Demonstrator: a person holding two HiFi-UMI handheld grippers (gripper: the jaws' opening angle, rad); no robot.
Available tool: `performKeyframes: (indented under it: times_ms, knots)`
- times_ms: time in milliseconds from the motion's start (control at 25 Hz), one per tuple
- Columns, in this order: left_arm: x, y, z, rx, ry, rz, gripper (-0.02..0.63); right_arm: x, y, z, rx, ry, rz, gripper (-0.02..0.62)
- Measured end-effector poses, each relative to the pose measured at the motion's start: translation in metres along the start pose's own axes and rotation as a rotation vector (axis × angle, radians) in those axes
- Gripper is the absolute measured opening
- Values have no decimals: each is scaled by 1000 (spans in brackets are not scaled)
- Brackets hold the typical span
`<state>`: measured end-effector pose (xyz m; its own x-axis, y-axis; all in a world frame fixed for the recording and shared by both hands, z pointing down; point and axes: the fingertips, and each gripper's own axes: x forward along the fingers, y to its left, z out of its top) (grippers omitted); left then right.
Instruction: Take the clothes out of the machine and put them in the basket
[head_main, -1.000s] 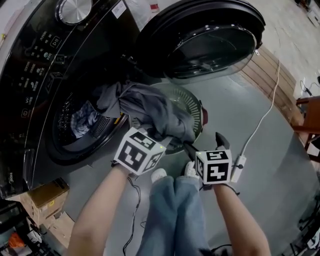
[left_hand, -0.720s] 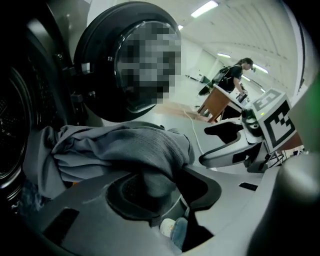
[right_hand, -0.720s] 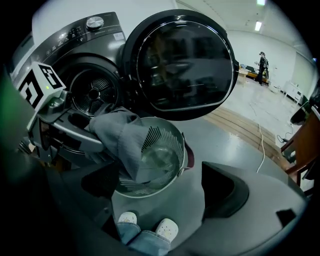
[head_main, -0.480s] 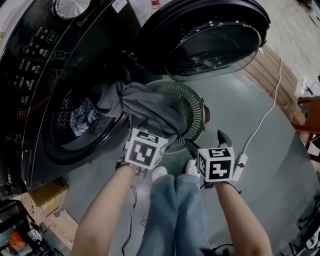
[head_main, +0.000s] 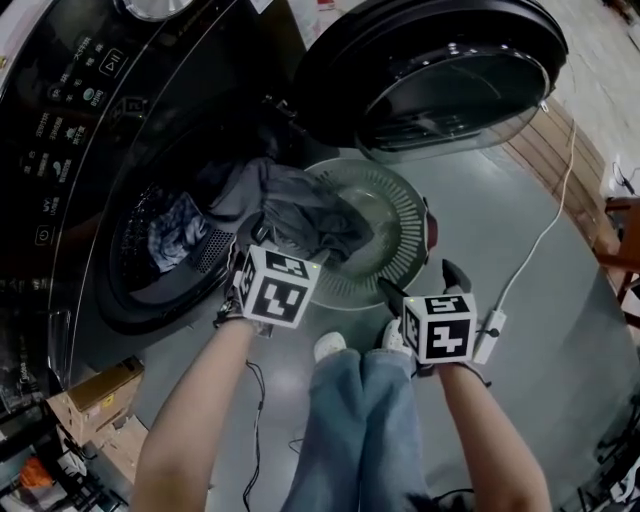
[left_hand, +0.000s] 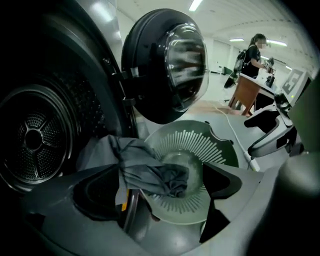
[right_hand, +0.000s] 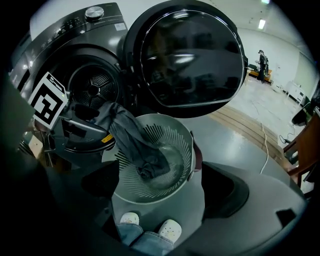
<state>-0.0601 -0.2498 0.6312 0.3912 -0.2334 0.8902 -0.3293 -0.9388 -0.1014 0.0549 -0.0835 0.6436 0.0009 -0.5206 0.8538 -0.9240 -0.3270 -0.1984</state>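
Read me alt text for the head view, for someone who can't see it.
A grey garment drapes from the open washing machine into a round green basket on the floor. Below, the left gripper, its jaws just opening and empty, and the open right gripper point down towards it.

The light is dim and cool. White ceiling strip lights (left_hand: 195, 5) glare far ahead of and above the left tool (left_hand: 160, 197). In the head view, the glossy black front-loading washing machine (head_main: 90, 150) to that tool's left sinks almost into shadow. Its round dark glass door (head_main: 450, 70), beyond both tools, carries pale streaked reflections. The smooth grey floor (right_hand: 240, 145) beyond the right tool (right_hand: 165, 192) shines softly. Both tool views bulge, blacken at the corners, and show each tool's own near jaws soft and dark.
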Motion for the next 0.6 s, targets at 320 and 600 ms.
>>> performKeyframes:
  times_ms: [320, 600]
  knots:
    - [5, 82, -2, 127, 15, 195, 514, 20, 23, 23, -47, -5, 23, 514]
    - [29, 136, -14, 78, 81, 229, 514, 36, 34, 29, -82, 8, 33, 514]
